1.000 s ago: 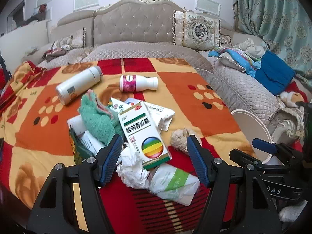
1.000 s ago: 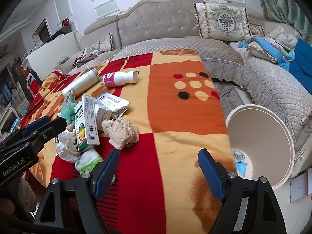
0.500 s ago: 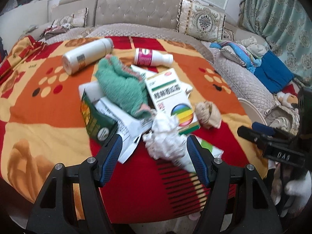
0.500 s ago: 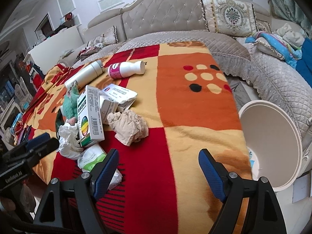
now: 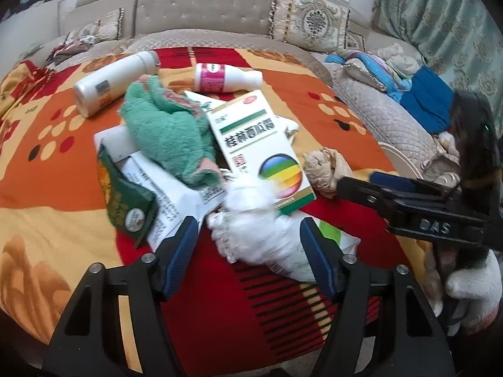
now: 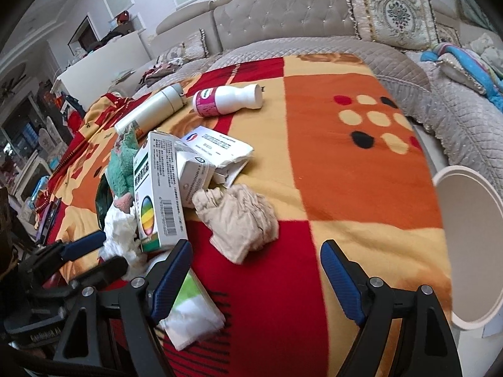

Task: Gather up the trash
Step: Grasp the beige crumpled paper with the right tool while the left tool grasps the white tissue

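Note:
Trash lies piled on a red, orange and yellow blanket (image 5: pixel 47 188). My left gripper (image 5: pixel 248 229) straddles a crumpled white tissue (image 5: pixel 251 223). Its jaws are closing, with a gap still showing beside the wad. Just beyond the tissue lie a white medicine box (image 5: pixel 261 147) and a green cloth (image 5: pixel 166 135). My right gripper (image 6: pixel 256 248) is open over the red patch, just short of a crumpled tan wad (image 6: pixel 239 220). A green-and-white wipes pack (image 6: pixel 191 311) lies under its left finger. A person's white-gloved hand (image 5: pixel 471 282) holds the right gripper.
A white bin (image 6: pixel 465 251) stands beside the bed at the right. Two white bottles (image 5: pixel 110 83) (image 5: pixel 220 77) lie further back on the blanket. A green packet (image 5: pixel 125 201) and printed papers (image 5: pixel 169 194) sit left of the tissue. Pillows and folded clothes (image 5: pixel 424 100) lie at the far right.
Both grippers came down closer to the pile. The left jaws narrowed around the white tissue. The right gripper swung left, bringing the tan wad between its fingertips' line.

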Demonstrator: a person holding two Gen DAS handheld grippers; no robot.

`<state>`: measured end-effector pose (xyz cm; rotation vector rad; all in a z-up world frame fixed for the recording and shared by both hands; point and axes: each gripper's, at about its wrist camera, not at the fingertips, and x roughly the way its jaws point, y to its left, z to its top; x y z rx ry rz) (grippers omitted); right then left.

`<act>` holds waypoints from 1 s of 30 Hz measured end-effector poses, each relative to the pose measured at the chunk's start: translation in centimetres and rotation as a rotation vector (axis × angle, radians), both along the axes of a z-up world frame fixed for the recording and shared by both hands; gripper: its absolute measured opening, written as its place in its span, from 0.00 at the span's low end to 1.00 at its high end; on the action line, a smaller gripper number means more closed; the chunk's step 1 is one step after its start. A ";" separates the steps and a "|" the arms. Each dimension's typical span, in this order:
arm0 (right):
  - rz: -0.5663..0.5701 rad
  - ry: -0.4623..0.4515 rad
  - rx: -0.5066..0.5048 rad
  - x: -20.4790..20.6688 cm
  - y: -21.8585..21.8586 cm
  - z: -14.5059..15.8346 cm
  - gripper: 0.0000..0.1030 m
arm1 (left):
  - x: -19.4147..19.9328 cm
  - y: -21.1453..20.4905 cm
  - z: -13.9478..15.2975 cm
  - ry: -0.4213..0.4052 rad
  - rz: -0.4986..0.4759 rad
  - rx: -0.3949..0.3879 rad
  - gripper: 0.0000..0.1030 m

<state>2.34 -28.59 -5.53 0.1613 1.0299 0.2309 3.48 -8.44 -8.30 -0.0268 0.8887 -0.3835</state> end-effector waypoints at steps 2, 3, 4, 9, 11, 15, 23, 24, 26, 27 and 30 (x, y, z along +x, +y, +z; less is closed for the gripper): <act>0.008 -0.003 0.006 0.6 0.4 -0.2 0.79 | 0.1 -0.3 -0.1 -0.003 -0.014 0.013 0.53; 0.013 -0.005 0.008 0.8 0.5 -0.3 0.77 | 0.2 -0.4 -0.2 0.000 -0.021 0.016 0.49; 0.019 -0.008 0.009 1.1 0.8 -0.4 0.72 | 0.3 -0.5 -0.3 0.004 -0.027 0.017 0.47; 0.044 0.031 0.030 2.1 1.4 -2.0 0.41 | 0.3 -0.1 -0.4 0.026 -0.032 0.005 0.22; 0.043 0.011 0.045 1.7 1.1 -1.8 0.34 | 0.1 0.3 0.1 0.027 -0.042 -0.009 0.21; 0.048 -0.046 0.072 0.5 0.3 0.0 0.33 | -0.7 0.7 1.6 -0.006 -0.056 -0.027 0.19; 0.023 -0.109 0.063 -1.7 -1.7 2.8 0.33 | -1.7 -1.1 4.3 -0.060 -0.095 -0.034 0.19; 0.017 -0.114 0.062 -2.1 -1.9 3.1 0.33 | -1.7 -1.5 4.5 -0.065 -0.101 -0.033 0.19; 0.007 -0.119 0.058 -2.5 -2.4 3.3 0.33 | -1.9 -2.4 4.8 -0.073 -0.113 -0.031 0.19; 0.003 -0.119 0.056 -2.7 -2.7 3.5 0.33 | -1.9 -2.9 4.9 -0.077 -0.118 -0.030 0.19; -0.017 -0.123 0.043 -3.2 -3.7 3.7 0.33 | -1.9 -4.2 5.2 -0.083 -0.134 -0.028 0.19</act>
